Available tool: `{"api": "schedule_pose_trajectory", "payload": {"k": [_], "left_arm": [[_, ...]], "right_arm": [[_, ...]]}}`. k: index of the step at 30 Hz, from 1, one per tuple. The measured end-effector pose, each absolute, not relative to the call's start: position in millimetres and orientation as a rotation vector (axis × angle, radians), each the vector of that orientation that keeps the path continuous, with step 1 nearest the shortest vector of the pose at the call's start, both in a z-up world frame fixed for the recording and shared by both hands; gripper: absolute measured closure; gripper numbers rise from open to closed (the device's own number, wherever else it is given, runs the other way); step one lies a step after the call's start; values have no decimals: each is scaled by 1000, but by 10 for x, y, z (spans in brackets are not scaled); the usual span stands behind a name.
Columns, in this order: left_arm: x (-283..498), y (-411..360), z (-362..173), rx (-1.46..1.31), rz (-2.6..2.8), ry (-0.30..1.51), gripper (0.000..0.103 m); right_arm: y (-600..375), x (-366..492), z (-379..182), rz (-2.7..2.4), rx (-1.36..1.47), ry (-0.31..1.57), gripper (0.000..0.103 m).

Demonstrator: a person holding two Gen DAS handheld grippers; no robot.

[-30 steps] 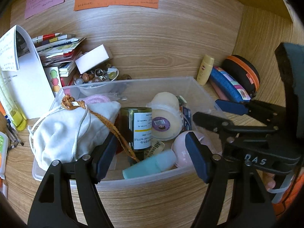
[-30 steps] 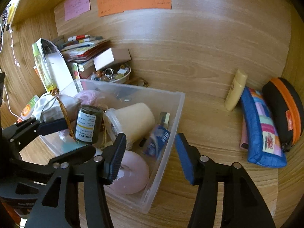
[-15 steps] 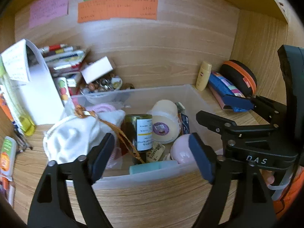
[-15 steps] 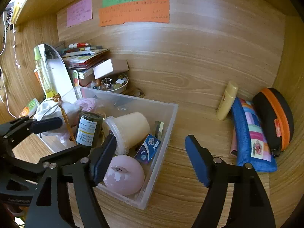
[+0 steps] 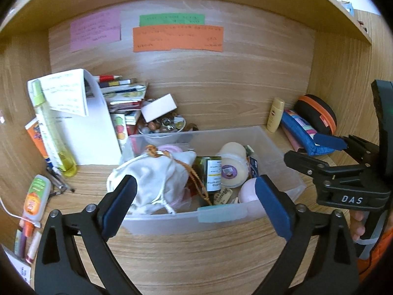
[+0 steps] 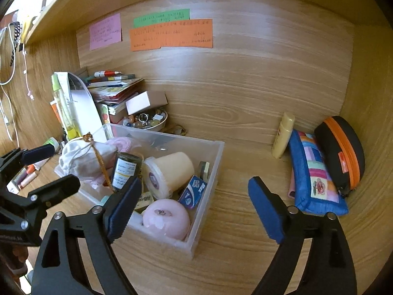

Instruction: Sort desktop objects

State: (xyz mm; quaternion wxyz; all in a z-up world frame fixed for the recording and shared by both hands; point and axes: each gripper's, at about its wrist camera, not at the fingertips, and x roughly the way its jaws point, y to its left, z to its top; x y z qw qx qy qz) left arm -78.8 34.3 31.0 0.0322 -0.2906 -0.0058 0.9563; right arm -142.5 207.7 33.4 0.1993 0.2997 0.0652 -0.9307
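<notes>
Both grippers have backed up and away from the bin (image 5: 221,217) since the earlier frames, and their jaws have just been opening; nothing is between either pair. The left gripper (image 5: 194,205) hangs wide open over the bin's near wall, empty. The right gripper (image 6: 194,207) is also wide and empty, off the bin's near right corner.

The bin sits on the desk (image 6: 245,258) with its long axis running left to right across the left view. It holds one white pouch (image 5: 152,179) at the left end, one dark jar (image 5: 211,172), one cream tub (image 5: 232,169) on its side, one pink ball (image 6: 167,217), one small blue box (image 6: 194,191) and one teal piece (image 5: 221,215) against the near wall.

What is left loose likely decides the next reach. To the right, well apart from the bin, lie one yellow bottle (image 6: 283,137), one blue case (image 6: 315,174) and one black case (image 6: 341,152), its long axis pointing away; the right gripper is nearer these. The green tube (image 5: 36,196) lies left, nearer the left gripper.
</notes>
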Motion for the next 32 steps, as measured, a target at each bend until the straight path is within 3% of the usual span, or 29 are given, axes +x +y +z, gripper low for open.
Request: {"api": "schedule_pose_trajectory", "payload": {"k": [6, 11, 32], "left_arm": [[-569, 292, 371, -847, 2994, 19, 2], [-408, 259, 399, -817, 3042, 68, 1], [-134, 234, 319, -802, 3033, 16, 1]], "right_arm": [[2067, -1214, 410, -2619, 820, 200, 14], [2055, -946, 459, -2656, 771, 224, 3], [1966, -431, 390, -2664, 754, 282, 2]]}}
